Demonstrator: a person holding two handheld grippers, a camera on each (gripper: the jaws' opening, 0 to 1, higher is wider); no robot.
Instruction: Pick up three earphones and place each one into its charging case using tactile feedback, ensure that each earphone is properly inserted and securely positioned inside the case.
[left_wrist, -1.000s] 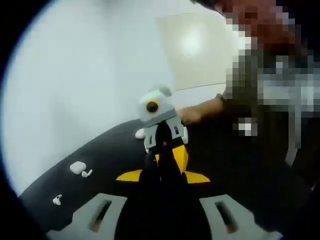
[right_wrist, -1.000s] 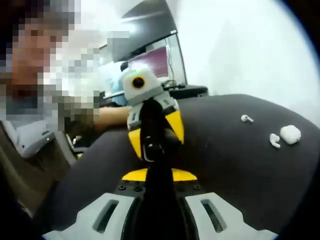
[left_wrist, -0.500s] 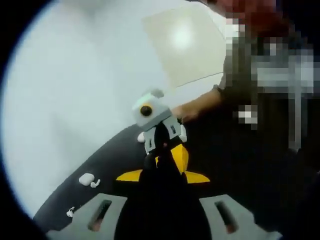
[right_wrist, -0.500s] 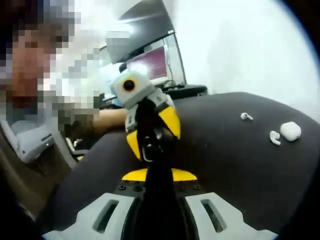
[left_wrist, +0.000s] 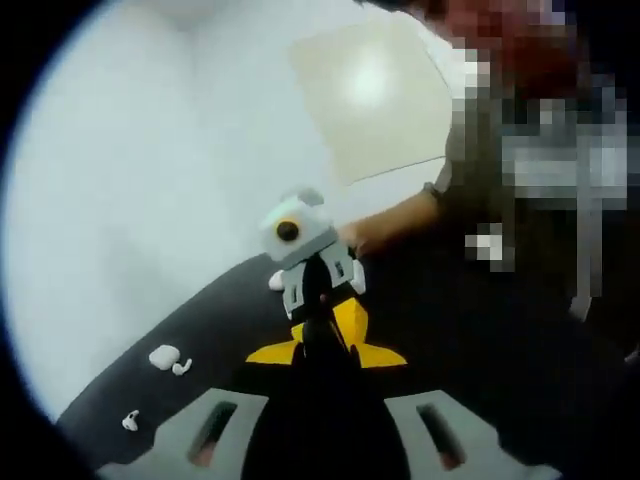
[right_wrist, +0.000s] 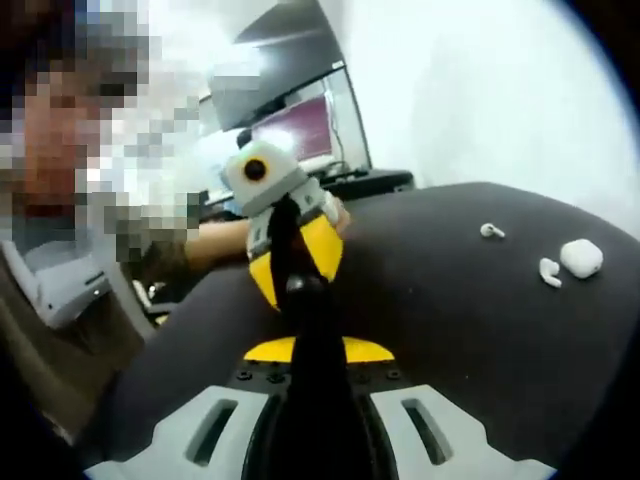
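Observation:
A white charging case (left_wrist: 163, 355) lies on the black table (left_wrist: 215, 315) with one earphone (left_wrist: 182, 368) beside it and another earphone (left_wrist: 130, 420) nearer the edge. The same case (right_wrist: 581, 257) and two earphones (right_wrist: 548, 272) (right_wrist: 489, 231) sit at the right in the right gripper view. My left gripper (left_wrist: 318, 318) and right gripper (right_wrist: 298, 290) point at each other above the table, tips close together. Both have their black jaws pressed together, and I see nothing between them. A small white object (left_wrist: 277, 283) peeks from behind the right gripper (left_wrist: 312, 288).
A person sits behind the table, one hand (right_wrist: 215, 240) resting near the left gripper (right_wrist: 283, 225). A monitor (right_wrist: 300, 120) stands at the back by a white wall. A pale panel (left_wrist: 375, 95) hangs on the wall in the left gripper view.
Both views have shifted a little with the hands. The facing gripper has slid slightly left in each view. The case and earphones have not moved, and both jaws stay shut.

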